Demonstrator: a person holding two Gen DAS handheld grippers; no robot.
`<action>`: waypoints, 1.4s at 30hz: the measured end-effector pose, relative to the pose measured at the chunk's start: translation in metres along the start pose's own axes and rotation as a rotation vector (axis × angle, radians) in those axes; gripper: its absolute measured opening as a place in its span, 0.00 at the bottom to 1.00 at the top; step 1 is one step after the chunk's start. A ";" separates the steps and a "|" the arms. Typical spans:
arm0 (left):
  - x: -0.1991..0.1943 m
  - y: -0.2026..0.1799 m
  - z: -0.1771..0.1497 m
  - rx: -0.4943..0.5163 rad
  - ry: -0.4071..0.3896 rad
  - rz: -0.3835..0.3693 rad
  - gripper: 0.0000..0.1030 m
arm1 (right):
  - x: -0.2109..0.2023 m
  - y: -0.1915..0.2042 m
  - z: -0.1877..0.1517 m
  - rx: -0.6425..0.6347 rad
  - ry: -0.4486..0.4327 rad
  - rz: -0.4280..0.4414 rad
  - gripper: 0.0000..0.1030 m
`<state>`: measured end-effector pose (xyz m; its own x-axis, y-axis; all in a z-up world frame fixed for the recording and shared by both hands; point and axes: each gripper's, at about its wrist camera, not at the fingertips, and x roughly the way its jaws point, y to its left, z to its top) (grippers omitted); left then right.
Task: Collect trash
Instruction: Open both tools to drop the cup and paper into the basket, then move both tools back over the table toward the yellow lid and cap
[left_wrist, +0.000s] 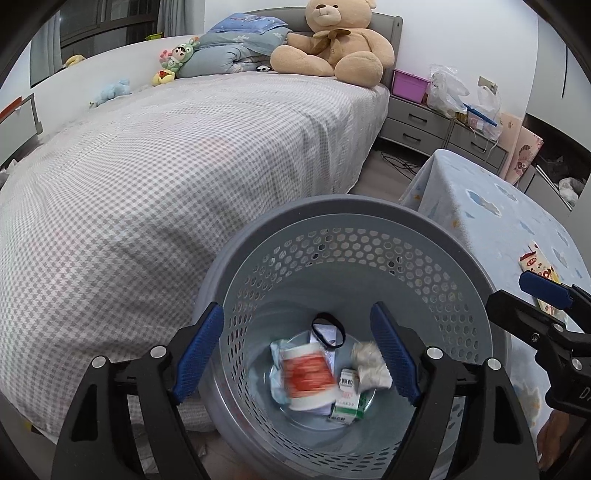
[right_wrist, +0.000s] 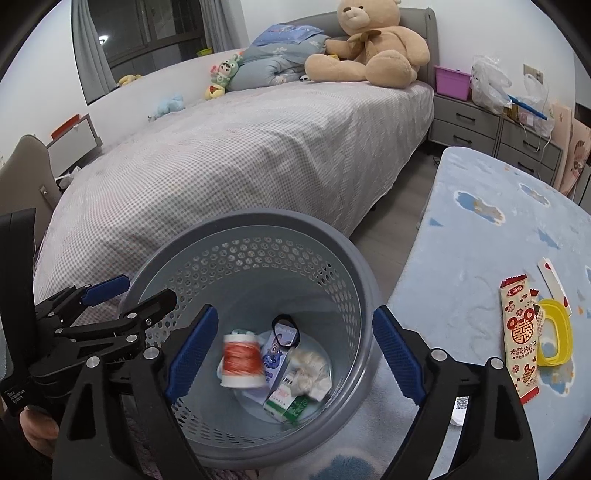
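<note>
Both pairs of blue-padded fingers stand spread wide with nothing between them: my left gripper (left_wrist: 297, 352) and my right gripper (right_wrist: 293, 354) hang over the round grey perforated plastic bin (right_wrist: 184, 258). Inside it, a blurred white paper cup with an orange band (right_wrist: 242, 360) lies among a green-and-white carton (right_wrist: 286, 404), crumpled white tissue (right_wrist: 308, 373) and a black hair band (right_wrist: 285, 328).

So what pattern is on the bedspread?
Small grey-and-white checks on the bedspread; clearest in the left wrist view.
</note>
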<state>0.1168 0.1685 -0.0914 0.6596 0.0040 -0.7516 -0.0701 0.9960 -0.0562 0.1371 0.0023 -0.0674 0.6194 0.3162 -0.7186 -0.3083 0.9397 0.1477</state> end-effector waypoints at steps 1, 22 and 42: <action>0.000 0.001 0.000 -0.003 -0.001 0.001 0.76 | 0.000 0.000 0.000 0.002 0.000 0.001 0.82; -0.009 0.005 -0.002 -0.006 -0.012 0.009 0.76 | -0.002 -0.001 -0.003 0.007 -0.004 0.002 0.82; -0.015 0.001 -0.008 -0.020 0.002 0.009 0.76 | -0.022 -0.006 -0.013 0.031 -0.012 0.001 0.82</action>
<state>0.1013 0.1691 -0.0853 0.6576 0.0128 -0.7532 -0.0909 0.9939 -0.0625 0.1158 -0.0118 -0.0606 0.6280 0.3184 -0.7101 -0.2861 0.9430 0.1698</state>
